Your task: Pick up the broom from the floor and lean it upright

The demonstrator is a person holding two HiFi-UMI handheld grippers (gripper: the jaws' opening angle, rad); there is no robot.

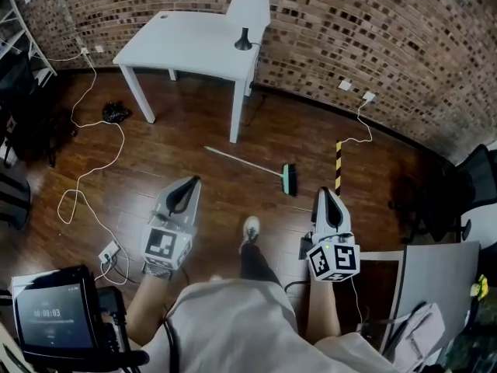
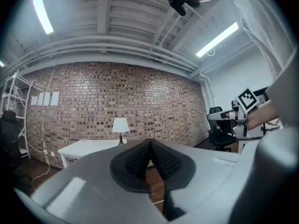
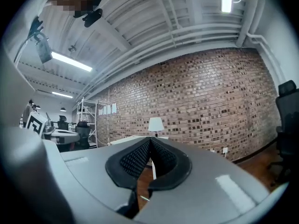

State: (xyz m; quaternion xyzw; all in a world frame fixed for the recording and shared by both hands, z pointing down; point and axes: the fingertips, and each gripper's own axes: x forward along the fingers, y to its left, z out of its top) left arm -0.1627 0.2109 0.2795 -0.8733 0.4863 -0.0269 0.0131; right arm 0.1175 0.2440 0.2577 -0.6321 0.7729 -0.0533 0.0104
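A brick wall (image 1: 373, 29) curves round the far edge of a dark wood floor (image 1: 194, 142); a white table (image 1: 194, 41) stands by that edge, with a white-shaded lamp (image 1: 248, 10) at its right back corner; a white cable (image 1: 93, 169) trails over the left part of the floor.

The broom (image 1: 248, 162) lies flat on the floor, out from the far edge and just beyond the table's front right leg; its thin handle points toward that leg and its green head is turned toward a yellow-and-black striped post (image 1: 338, 165) near the floor's right side; nothing touches it.

The left gripper (image 1: 189, 183) is held level, nearer than the broom and well apart from it; in the left gripper view its fingers (image 2: 135, 160) are closed together with nothing between them.

The right gripper (image 1: 327, 193) is level too, on the near side of the broom's head, apart from it; its fingers (image 3: 133, 160) are pressed shut and empty.

Between the two grippers a shoe (image 1: 250, 228) is planted on the floor.
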